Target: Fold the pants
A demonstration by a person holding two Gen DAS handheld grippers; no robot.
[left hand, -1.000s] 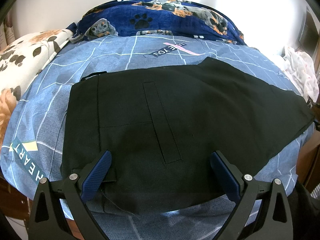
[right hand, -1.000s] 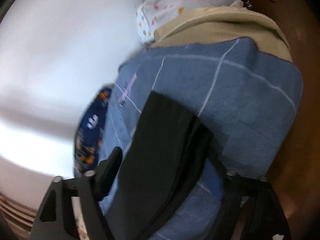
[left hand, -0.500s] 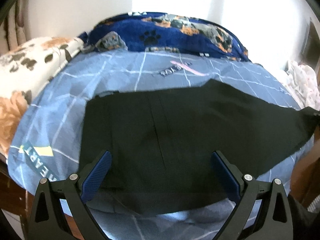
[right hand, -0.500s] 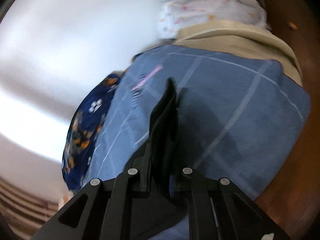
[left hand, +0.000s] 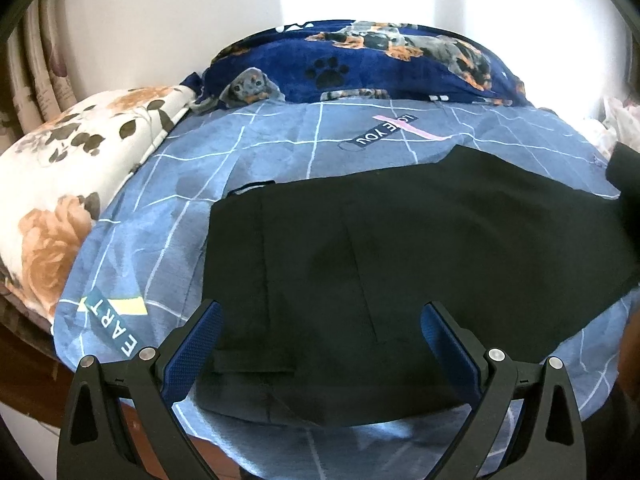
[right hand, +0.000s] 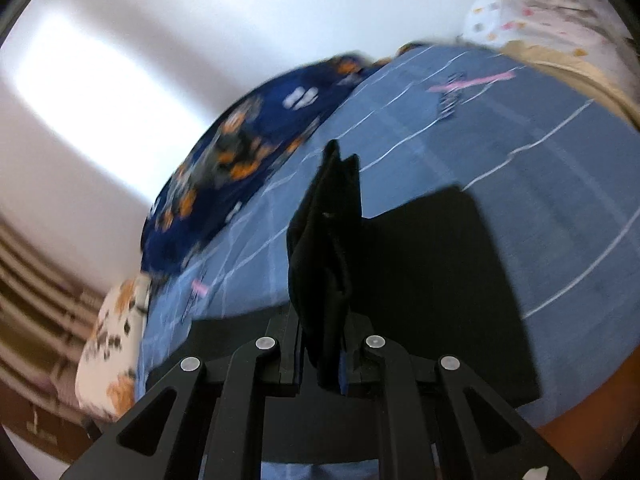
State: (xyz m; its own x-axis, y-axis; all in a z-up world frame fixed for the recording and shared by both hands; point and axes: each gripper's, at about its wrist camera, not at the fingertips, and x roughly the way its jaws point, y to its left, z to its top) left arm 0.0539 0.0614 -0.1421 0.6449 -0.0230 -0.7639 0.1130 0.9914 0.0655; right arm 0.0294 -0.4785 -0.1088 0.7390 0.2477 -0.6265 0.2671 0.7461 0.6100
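My right gripper (right hand: 326,364) has its jaws clamped on a bunched end of the black fabric pants (left hand: 400,256), lifted off the blue grid-patterned bedsheet (left hand: 280,140); to fold well I judge I should carry that end over toward the waist, keeping the cloth taut and edges aligned; my left gripper (left hand: 320,344) hovers with jaws wide, empty, just above the waist part, which lies flat on the bed between them.
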